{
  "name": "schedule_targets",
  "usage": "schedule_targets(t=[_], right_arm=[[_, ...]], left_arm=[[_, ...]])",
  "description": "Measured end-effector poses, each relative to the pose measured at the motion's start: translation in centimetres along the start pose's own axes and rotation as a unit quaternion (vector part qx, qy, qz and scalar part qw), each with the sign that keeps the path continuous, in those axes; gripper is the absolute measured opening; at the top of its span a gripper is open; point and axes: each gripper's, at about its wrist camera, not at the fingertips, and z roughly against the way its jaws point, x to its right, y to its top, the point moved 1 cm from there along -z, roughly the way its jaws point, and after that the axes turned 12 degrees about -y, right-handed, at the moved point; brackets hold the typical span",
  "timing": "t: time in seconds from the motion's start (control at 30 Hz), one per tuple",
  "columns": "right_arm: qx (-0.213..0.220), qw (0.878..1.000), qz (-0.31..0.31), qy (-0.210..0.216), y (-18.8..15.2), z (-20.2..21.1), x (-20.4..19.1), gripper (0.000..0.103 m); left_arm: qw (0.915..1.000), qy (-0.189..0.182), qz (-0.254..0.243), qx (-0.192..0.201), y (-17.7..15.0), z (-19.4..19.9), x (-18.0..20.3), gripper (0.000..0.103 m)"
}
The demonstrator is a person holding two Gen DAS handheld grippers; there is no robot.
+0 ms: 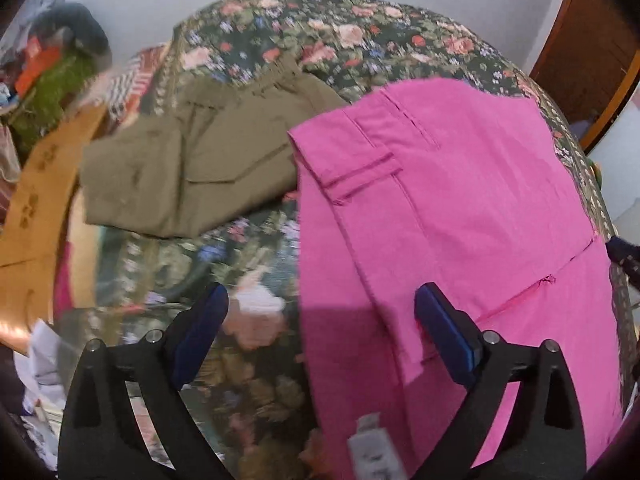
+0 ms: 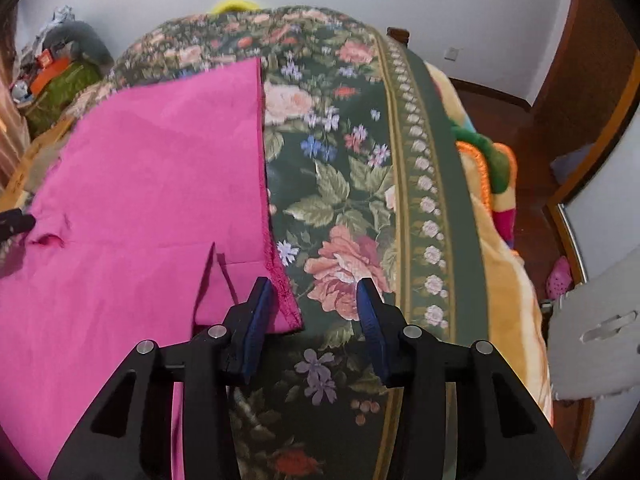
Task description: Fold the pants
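Pink pants (image 1: 440, 200) lie flat on a floral bedspread (image 1: 256, 264), waistband and belt loops toward the far side. My left gripper (image 1: 322, 294) hovers open over their left edge. Its right finger (image 1: 444, 332) is above the pink cloth and its left finger (image 1: 200, 332) above the bedspread, with nothing gripped. In the right wrist view the pink pants (image 2: 160, 160) end in a hemmed corner by my right gripper (image 2: 313, 286). That corner lies between the fingers, close to the left pad (image 2: 256, 320), and the pads do not press on it.
Folded olive pants (image 1: 192, 168) lie on the bedspread left of the pink pair. A cardboard box (image 1: 36, 208) and a clutter pile (image 1: 60, 72) stand at the left. A colourful blanket (image 2: 492, 168) hangs off the bed's right side by a wooden door (image 2: 592, 80).
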Motion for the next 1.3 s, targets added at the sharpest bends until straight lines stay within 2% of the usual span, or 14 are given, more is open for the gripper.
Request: schedule_targets(t=[0.17,0.27,0.4,0.57,0.6,0.67,0.8,0.93,1.0,1.07,1.1,1.17,1.23,1.3], right_arm=[[0.021,1.000,-0.004,0.014,2.6,1.9,0.2,0.042],[0.043,0.999,0.007,0.020,4.6,2.6,-0.6,0.051],[0.061,0.998,0.017,0.025,6.7,1.9,-1.8,0.054],[0.048,0.998,0.017,0.033,9.7,-1.4,-3.2,0.054],[0.046,0.998,0.019,0.034,10.2,-2.0,-3.5,0.054],[0.046,0.998,0.027,0.028,11.3,-3.3,-4.1,0.054],[0.045,0.998,0.034,0.027,13.1,-5.5,-5.1,0.054],[0.033,0.997,0.020,0.059,14.2,-7.4,-6.1,0.054],[0.043,0.997,0.016,0.069,14.4,-7.6,-6.7,0.054],[0.053,0.996,0.016,0.066,14.4,-7.7,-7.2,0.054],[0.051,0.997,0.017,0.062,14.4,-7.8,-7.4,0.053],[0.051,0.997,0.017,0.059,14.7,-7.8,-7.6,0.037],[0.054,0.997,0.015,0.055,15.0,-7.5,-7.5,0.009],[0.054,0.997,0.010,0.060,15.4,-7.2,-7.4,0.005]], left_arm=[[0.9995,0.001,-0.003,0.033,2.6,2.7,-2.0,0.097],[0.9992,0.000,-0.016,0.036,4.9,2.7,-2.7,0.097],[0.9986,-0.007,-0.042,0.031,7.0,0.9,-2.7,0.097],[0.9992,-0.012,-0.037,0.004,8.6,-3.7,-2.8,0.096],[0.9992,-0.012,-0.037,0.002,8.6,-4.3,-2.9,0.088],[0.9987,-0.017,-0.046,-0.008,8.8,-5.7,-2.8,0.081],[0.9981,-0.038,-0.048,-0.002,8.7,-6.6,-3.1,0.077],[0.9965,-0.078,-0.028,-0.006,8.7,-7.1,-3.7,0.067],[0.9951,-0.095,-0.024,-0.009,8.8,-7.3,-3.7,0.046],[0.9944,-0.101,-0.031,-0.012,8.9,-7.3,-3.1,0.035],[0.9951,-0.091,-0.038,-0.008,8.9,-7.2,-2.7,0.030],[0.9955,-0.074,-0.058,-0.008,8.7,-7.1,-1.7,0.021],[0.9960,-0.052,-0.073,-0.007,8.6,-6.9,-1.1,0.018],[0.9962,-0.019,-0.083,0.017,8.6,-5.9,-0.5,0.015]])
